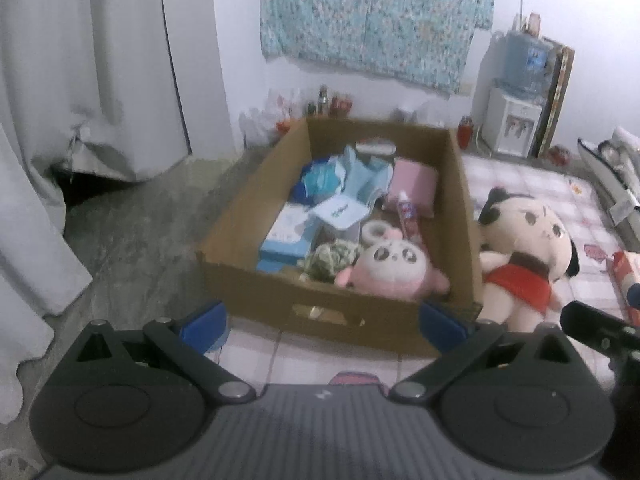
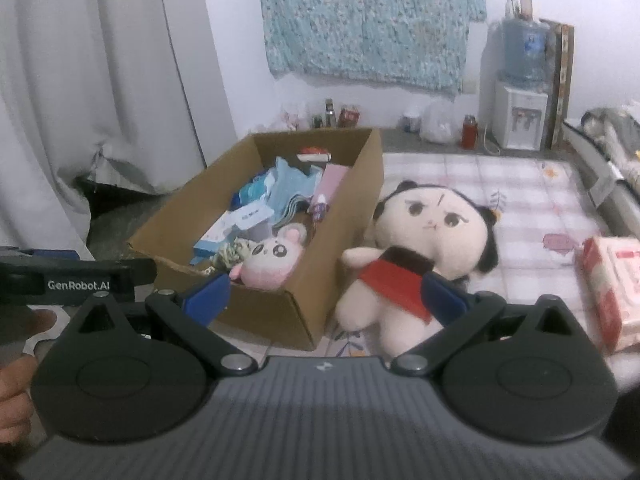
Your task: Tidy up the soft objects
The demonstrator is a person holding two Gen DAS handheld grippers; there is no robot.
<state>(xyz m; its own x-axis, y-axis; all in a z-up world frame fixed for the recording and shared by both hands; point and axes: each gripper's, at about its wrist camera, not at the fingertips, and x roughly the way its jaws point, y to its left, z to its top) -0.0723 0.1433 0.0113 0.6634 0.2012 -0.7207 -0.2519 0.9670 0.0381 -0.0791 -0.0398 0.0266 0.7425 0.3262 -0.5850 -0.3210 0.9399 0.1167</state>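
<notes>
A brown cardboard box [image 1: 248,216] [image 2: 340,216] sits on the floor with a pink plush panda [image 1: 394,270] [image 2: 270,260] in its near corner among packets and cloths. A plush doll in a red dress with black hair [image 1: 528,248] [image 2: 416,256] lies on the checked mat just right of the box. My left gripper [image 1: 322,322] is open and empty, in front of the box's near wall. My right gripper [image 2: 324,298] is open and empty, its fingers spanning the box corner and the doll's lower body, not touching either.
A red and white packet [image 2: 612,284] lies on the mat [image 2: 520,184] at right. White curtains [image 1: 80,80] hang at left. A water dispenser [image 2: 520,116], bottles and bags stand by the back wall. A floral cloth [image 1: 372,16] hangs above.
</notes>
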